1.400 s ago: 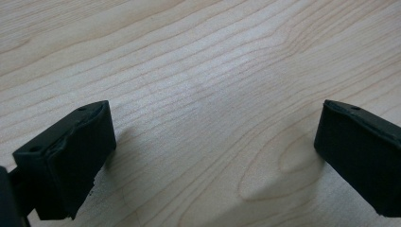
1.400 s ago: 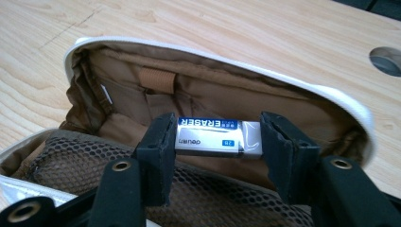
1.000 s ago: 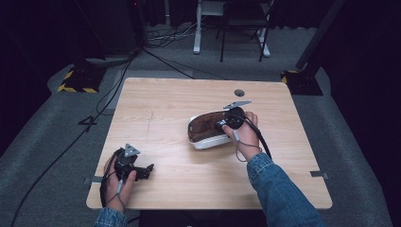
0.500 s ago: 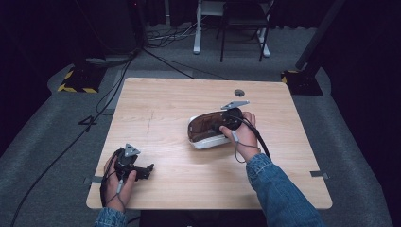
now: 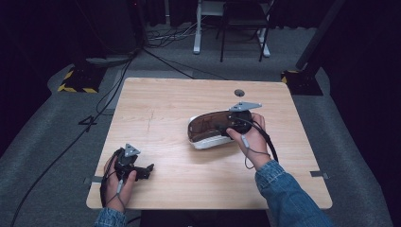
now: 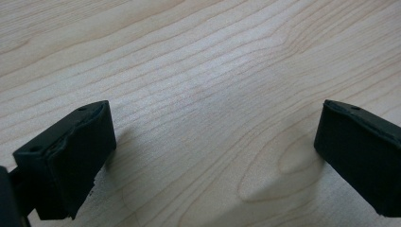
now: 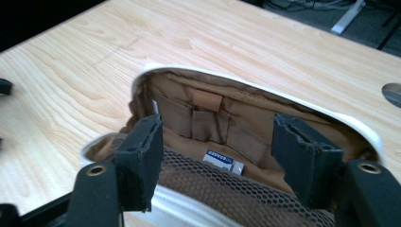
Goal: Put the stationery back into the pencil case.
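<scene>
Dark floor and black drapes surround a light wooden table (image 5: 189, 99), with cables trailing across the grey carpet beyond its far edge. Near the table's front left corner, the left gripper (image 5: 142, 169) rests low on the bare wood in the person's left hand (image 5: 116, 182); seen from its own camera, its two black jaws stand wide apart with nothing but wood grain (image 6: 213, 94) between them. Right of the table's centre lies a white pencil case (image 5: 208, 130), unzipped and spread open, its brown fabric lining facing up. The right gripper (image 5: 226, 126) sits at the case's right end, held by the right hand (image 5: 250, 139) that comes out of a denim sleeve (image 5: 288, 198). In the right gripper view the jaws are parted over the open case (image 7: 265, 94), above a brown mesh pocket (image 7: 213, 182); a small eraser with a blue-and-white label (image 7: 222, 160) lies inside, between the jaws and beyond them, untouched. A small round hole (image 5: 239, 92) marks the table beyond the case, toward the far edge
</scene>
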Demonstrator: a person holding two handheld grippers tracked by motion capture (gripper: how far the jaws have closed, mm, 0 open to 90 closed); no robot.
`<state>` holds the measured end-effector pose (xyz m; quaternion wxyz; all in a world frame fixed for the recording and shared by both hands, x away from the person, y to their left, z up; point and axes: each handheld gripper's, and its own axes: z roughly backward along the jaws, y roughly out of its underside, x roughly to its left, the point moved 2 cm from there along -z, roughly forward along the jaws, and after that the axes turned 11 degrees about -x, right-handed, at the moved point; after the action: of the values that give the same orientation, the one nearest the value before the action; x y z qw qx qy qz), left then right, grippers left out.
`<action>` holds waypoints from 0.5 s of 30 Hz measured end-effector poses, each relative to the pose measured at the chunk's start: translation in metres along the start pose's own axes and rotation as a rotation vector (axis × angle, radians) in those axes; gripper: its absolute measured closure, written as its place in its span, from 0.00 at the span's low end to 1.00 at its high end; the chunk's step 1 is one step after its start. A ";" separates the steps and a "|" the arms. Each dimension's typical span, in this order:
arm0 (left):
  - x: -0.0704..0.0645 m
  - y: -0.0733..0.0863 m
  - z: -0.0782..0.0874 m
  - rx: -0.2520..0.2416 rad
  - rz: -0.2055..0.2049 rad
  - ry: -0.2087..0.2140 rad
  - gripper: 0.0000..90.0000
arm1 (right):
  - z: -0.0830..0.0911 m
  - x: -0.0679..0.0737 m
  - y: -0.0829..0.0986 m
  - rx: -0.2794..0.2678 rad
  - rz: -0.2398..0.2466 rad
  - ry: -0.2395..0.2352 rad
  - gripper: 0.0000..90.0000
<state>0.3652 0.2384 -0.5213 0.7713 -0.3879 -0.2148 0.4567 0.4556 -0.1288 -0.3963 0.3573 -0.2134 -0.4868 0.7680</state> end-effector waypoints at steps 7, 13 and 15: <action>0.000 0.000 0.000 0.000 0.000 0.000 0.00 | 0.033 -0.002 0.001 -0.048 0.020 -0.007 0.32; 0.000 0.000 0.000 0.000 0.000 0.000 0.00 | 0.051 -0.007 0.006 -0.059 0.032 0.000 0.29; 0.000 0.000 0.000 0.000 0.000 0.000 0.00 | 0.060 -0.011 0.010 -0.055 0.034 0.003 0.27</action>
<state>0.3652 0.2384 -0.5213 0.7713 -0.3880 -0.2146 0.4567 0.4190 -0.1751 -0.3792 0.3390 -0.2327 -0.5033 0.7600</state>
